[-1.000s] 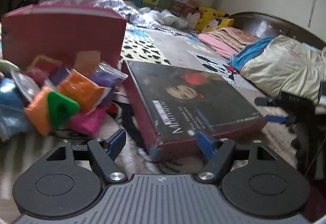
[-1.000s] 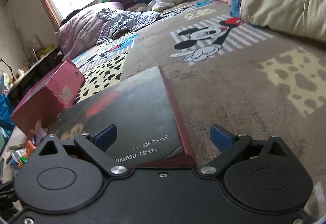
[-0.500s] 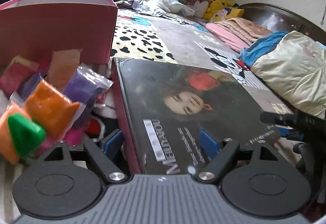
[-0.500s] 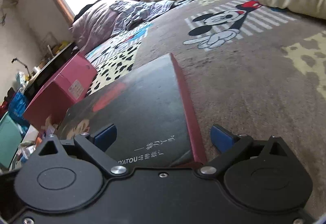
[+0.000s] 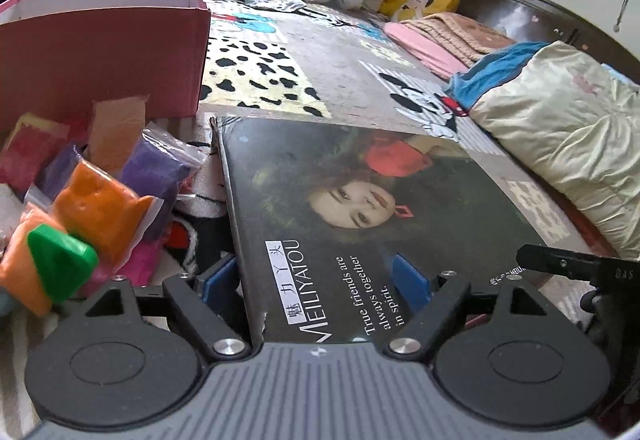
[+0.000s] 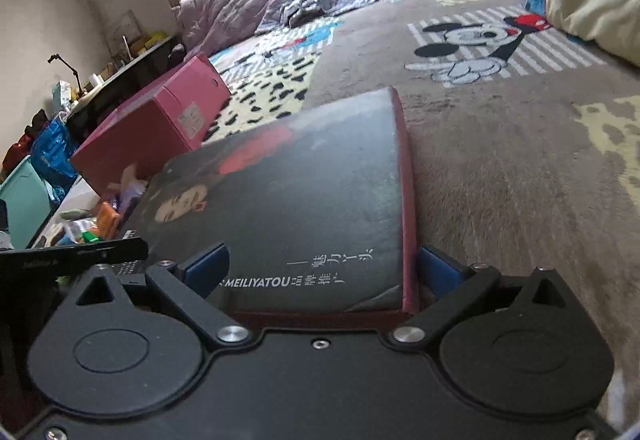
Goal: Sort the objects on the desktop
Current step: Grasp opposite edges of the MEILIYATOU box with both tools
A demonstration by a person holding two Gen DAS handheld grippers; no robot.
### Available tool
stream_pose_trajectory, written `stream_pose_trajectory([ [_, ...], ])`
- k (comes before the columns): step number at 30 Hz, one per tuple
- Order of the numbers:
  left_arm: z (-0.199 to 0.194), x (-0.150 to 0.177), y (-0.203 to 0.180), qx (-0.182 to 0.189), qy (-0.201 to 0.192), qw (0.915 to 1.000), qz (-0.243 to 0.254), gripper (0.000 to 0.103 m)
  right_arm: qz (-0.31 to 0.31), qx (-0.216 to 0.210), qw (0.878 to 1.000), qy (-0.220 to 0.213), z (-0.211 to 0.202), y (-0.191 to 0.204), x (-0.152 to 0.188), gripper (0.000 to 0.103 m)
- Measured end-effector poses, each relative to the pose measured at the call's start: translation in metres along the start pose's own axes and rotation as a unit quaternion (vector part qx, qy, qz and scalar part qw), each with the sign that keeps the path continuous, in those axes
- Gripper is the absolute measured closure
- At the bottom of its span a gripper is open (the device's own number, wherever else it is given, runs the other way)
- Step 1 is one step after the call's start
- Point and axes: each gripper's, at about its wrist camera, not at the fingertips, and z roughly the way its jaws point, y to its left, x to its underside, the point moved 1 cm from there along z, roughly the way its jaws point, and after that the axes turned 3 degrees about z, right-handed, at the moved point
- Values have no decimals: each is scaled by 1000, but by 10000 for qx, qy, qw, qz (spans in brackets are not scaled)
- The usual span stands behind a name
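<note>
Lying flat on a cartoon-print blanket (image 6: 520,168), a large dark gift box (image 5: 360,208) carried the brand name "MEILIYATOU" in white along its near edge, with Chinese characters beside it and the line "True friends are always together in spirit." The lid showed a printed portrait with a red hair ornament, and its sides were dark red. The right wrist view gave the same box from its other near corner, where "MEILIYATOU" sat ahead of more Chinese characters.

The left gripper (image 5: 316,280) stood wide open, its blue pads straddling the box's near left corner, one outside the edge and one over the lid; whether either touched the box could not be told. The right gripper (image 6: 324,268) was likewise spread wide across the box's near right corner, gripping nothing that could be seen.

A second before, the left gripper had hung back from the box with its whole front edge in sight; it had since closed in until the lid ran under the fingers. The right gripper had also pushed forward over its corner.

Left of the box lay a heap of bagged modelling clay (image 5: 100,200) in orange, purple and pink, with a green plastic piece (image 5: 60,266) on top, in front of an open pink carton (image 5: 100,52).
</note>
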Motion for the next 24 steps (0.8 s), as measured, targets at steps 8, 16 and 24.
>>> stream_pose_trajectory([
  [8,-34,-2,-2,193,-97,9998,22,20,-80,16,9997,-240,-39,27,3,1],
  [16,-76,-11,1,212,-311,9992,129,20,-374,29,9988,-314,-62,64,2,0],
  [24,-114,-9,16,93,-573,9983,102,20,-759,-24,9965,-357,-66,102,-1,0],
])
